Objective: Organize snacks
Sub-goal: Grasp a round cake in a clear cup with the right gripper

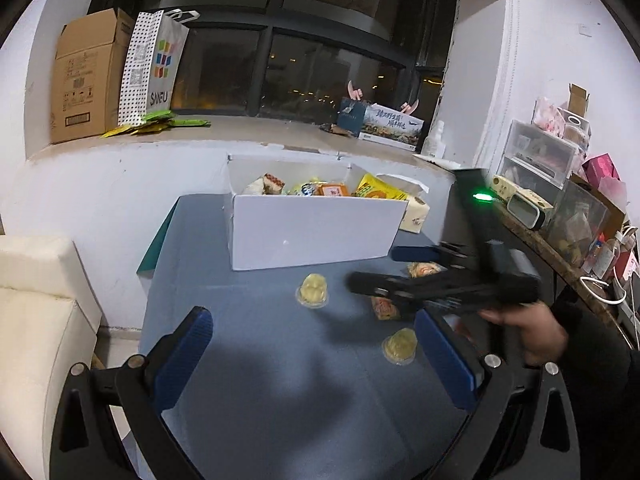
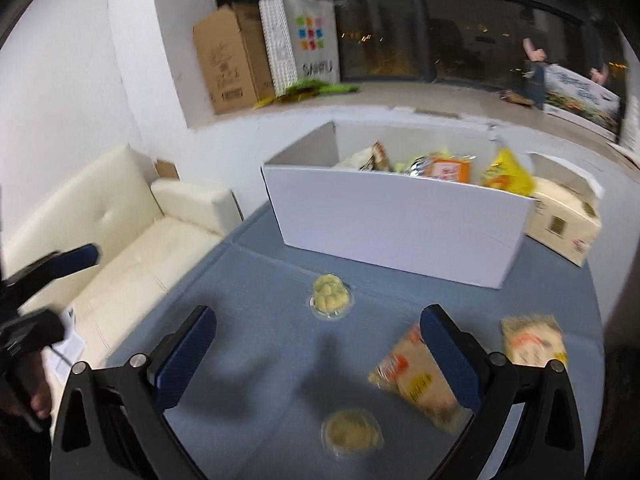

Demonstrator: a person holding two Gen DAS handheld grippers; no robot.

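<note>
A white box (image 1: 316, 232) (image 2: 392, 224) holding several packaged snacks stands at the far side of the blue-grey table (image 1: 256, 364) (image 2: 260, 276). Loose on the table lie two jelly cups (image 1: 312, 290) (image 1: 400, 345), also in the right wrist view (image 2: 330, 296) (image 2: 352, 434), and two snack packets (image 2: 416, 384) (image 2: 532, 344) (image 1: 385, 307). My left gripper (image 1: 316, 344) hovers open above the table with nothing between its fingers. My right gripper (image 2: 320, 344) (image 1: 372, 268), held by a hand (image 1: 532, 332), is open over the packets and holds nothing.
A beige carton (image 2: 568, 220) (image 1: 416, 212) sits right of the white box. A cream sofa (image 2: 120, 240) (image 1: 32, 300) borders the table's left. The windowsill carries a cardboard box (image 1: 88, 76) and a paper bag (image 1: 156, 64). A cluttered shelf (image 1: 560, 200) runs along the right.
</note>
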